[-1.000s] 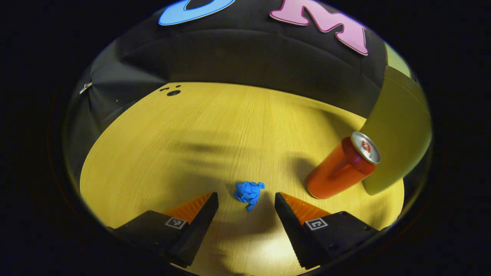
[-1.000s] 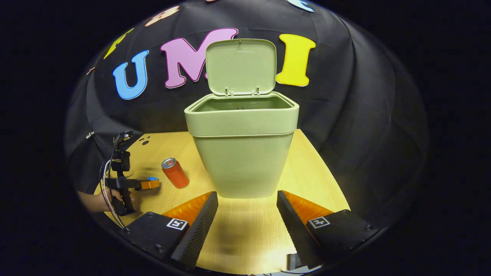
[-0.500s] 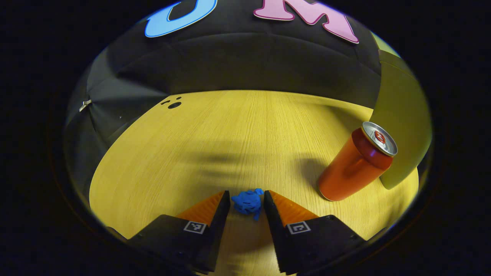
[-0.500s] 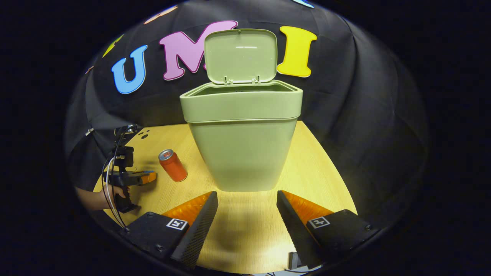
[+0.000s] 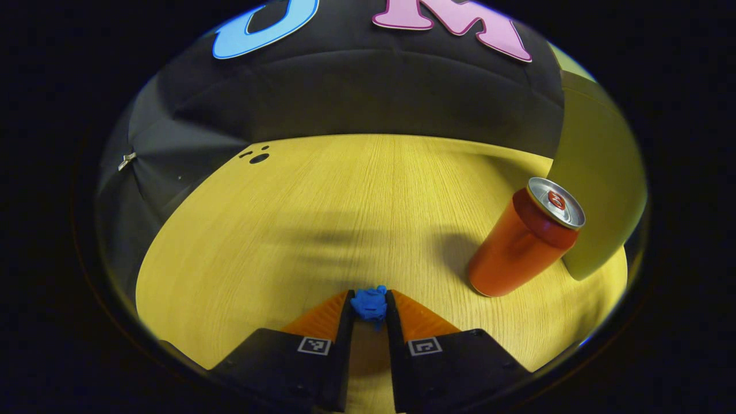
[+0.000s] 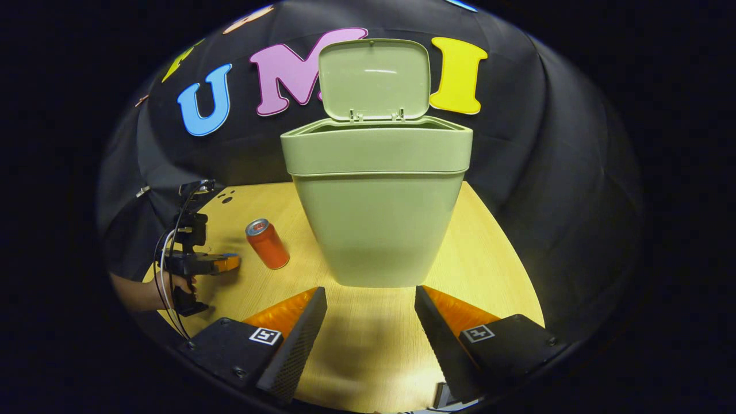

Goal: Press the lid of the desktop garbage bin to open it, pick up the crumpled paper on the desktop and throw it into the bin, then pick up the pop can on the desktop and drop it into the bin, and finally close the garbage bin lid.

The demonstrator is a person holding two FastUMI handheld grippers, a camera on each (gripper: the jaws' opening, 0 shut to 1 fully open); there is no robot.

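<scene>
In the left gripper view my left gripper (image 5: 368,305) is shut on the blue crumpled paper (image 5: 369,302), low over the wooden desktop (image 5: 322,218). The orange pop can (image 5: 520,244) stands upright to its right, in front of the green bin (image 5: 598,178). In the right gripper view the green bin (image 6: 376,201) stands straight ahead with its lid (image 6: 374,77) raised upright. My right gripper (image 6: 371,305) is open just short of the bin's base, holding nothing. Far off to the left are the pop can (image 6: 267,244) and my left gripper (image 6: 230,263), held by a hand.
A few small dark holes (image 5: 257,156) mark the desktop's far left corner. Black cloth walls close in the back and sides. The desktop's edges fall away left and right of the bin, and open wood lies between the can and the far edge.
My left gripper has gone from open around the blue paper to shut on it. The right gripper has dropped slightly and shifted left before the bin, staying open.
</scene>
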